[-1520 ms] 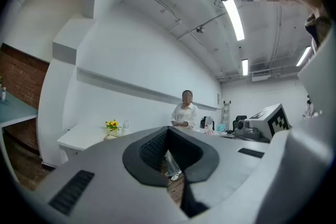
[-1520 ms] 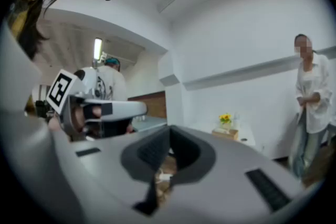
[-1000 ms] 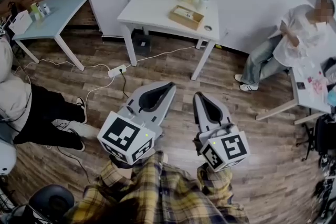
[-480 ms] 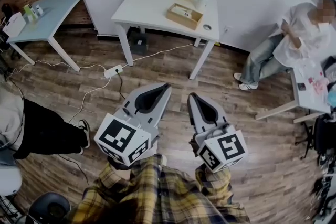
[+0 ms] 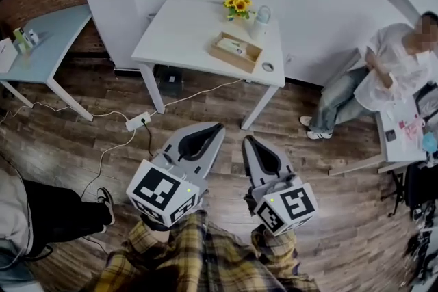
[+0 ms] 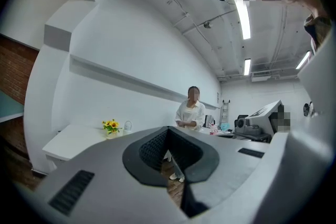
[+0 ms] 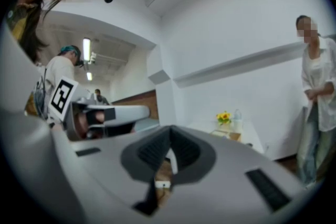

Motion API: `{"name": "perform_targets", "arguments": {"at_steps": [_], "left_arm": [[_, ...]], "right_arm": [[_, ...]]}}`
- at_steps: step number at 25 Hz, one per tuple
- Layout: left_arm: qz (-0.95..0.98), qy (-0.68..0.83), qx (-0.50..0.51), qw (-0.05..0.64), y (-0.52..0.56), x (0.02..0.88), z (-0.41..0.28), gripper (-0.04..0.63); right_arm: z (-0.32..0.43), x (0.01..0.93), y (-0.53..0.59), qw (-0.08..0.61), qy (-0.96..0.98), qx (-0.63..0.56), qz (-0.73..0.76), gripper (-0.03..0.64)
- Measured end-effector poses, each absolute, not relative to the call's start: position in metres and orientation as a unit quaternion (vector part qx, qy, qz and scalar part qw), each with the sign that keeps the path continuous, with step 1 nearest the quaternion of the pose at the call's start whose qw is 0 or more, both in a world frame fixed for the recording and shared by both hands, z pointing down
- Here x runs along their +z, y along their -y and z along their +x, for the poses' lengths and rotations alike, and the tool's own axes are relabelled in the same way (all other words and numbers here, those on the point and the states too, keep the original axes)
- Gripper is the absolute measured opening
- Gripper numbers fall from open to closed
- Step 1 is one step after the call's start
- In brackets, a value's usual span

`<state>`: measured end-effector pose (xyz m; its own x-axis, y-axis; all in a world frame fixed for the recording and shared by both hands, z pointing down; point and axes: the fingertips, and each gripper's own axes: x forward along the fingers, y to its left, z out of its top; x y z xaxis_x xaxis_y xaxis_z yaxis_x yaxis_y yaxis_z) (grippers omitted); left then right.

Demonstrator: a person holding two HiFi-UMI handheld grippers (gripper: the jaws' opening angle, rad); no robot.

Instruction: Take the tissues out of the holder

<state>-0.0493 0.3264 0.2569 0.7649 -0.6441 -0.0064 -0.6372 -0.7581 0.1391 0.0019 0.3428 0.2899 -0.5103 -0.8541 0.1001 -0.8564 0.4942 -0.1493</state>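
Note:
The wooden tissue holder (image 5: 236, 51) lies on the white table (image 5: 178, 31) ahead of me, with white tissues in it. Sunflowers (image 5: 236, 5) and a clear jar (image 5: 260, 14) stand behind it. My left gripper (image 5: 218, 126) and right gripper (image 5: 246, 139) are held side by side over the wood floor, well short of the table, both shut and empty. In the right gripper view the holder (image 7: 231, 136) shows small beyond the shut jaws, beside the flowers (image 7: 224, 117). The left gripper view shows the flowers (image 6: 110, 126) and the table (image 6: 65, 145) but not the holder.
A power strip (image 5: 137, 122) and white cables lie on the floor before the table. A small black box (image 5: 170, 82) sits under it. A blue-grey table (image 5: 41, 55) stands at the left. One person sits at the right (image 5: 383, 65); another person's leg (image 5: 61, 215) is at the left.
Both grippers have travelled forward together toward the white table, which now looks nearer and larger. The person at the left has slid mostly out of view. Both jaws stayed shut.

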Motion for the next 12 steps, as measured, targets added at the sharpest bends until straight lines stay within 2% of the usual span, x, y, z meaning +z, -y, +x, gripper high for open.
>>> {"name": "perform_targets", "arguments": {"at_steps": [12], "left_arm": [[0.942,0.324,-0.021,0.083,-0.218,0.272,-0.078,0.015]], "right_arm": [[-0.022,0.311,-0.232,0.024,0.849,0.103,0.518,0.011]]}}
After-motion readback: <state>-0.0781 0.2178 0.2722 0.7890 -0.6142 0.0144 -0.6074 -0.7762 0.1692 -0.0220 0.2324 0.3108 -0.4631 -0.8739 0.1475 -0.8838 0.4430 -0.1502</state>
